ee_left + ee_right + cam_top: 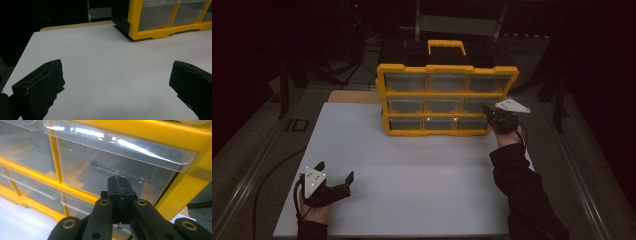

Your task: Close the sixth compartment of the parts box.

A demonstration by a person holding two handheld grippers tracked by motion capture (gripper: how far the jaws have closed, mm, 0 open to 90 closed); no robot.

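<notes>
A yellow drawer cabinet (447, 70) with several clear plastic drawers stands at the far middle of the white tabletop (412, 170). My right gripper (487, 109) is at its right end, level with the middle row. In the right gripper view its jaws (117, 180) are shut with nothing between them, and their tips sit at the front of a clear drawer (112, 155). A dark screw-like part (102, 166) lies inside that drawer. My left gripper (335, 170) rests near the front left of the table, open and empty (116, 63), facing the cabinet's left corner (135, 22).
A black case with a yellow handle (446, 46) stands behind the cabinet. A wooden board edge (352, 96) shows at the table's far left. Grey rails run along both sides of the table, and the surroundings are dark.
</notes>
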